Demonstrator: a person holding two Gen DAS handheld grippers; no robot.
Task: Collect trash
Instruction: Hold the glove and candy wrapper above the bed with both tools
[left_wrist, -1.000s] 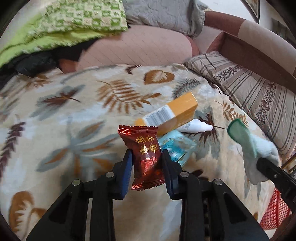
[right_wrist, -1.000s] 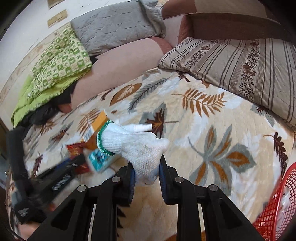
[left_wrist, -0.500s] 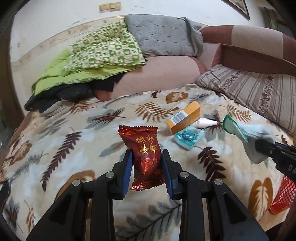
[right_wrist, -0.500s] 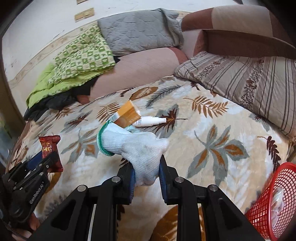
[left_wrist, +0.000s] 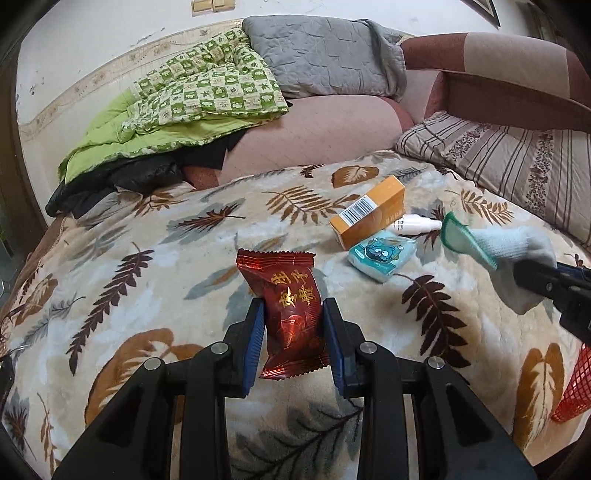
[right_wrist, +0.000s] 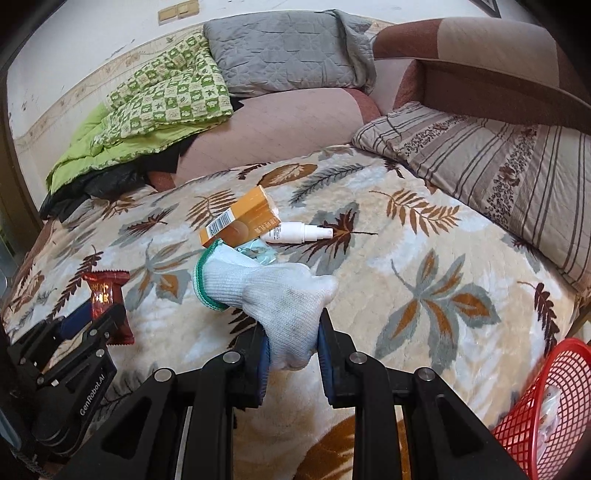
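My left gripper (left_wrist: 293, 325) is shut on a red snack wrapper (left_wrist: 291, 306) with gold characters, held above the leaf-patterned blanket. My right gripper (right_wrist: 291, 339) is shut on a white knit glove (right_wrist: 273, 295) with a green cuff. On the blanket lie an orange box (left_wrist: 369, 216), a white spray bottle (left_wrist: 417, 224) and a teal tissue packet (left_wrist: 382, 254). A red mesh basket (right_wrist: 543, 402) stands at the lower right off the bed edge. In the right wrist view the left gripper (right_wrist: 99, 314) with the wrapper (right_wrist: 109, 299) shows at far left.
Pillows and folded bedding line the back: a green checked quilt (left_wrist: 192, 96), a grey pillow (left_wrist: 325, 62), a pink bolster (left_wrist: 314, 133) and a striped pillow (left_wrist: 509, 166). A wall (left_wrist: 92, 40) rises behind them.
Both grippers have pulled back and up from the trash pile, each keeping its hold. The view now takes in the whole bed, and the basket shows larger at the right.
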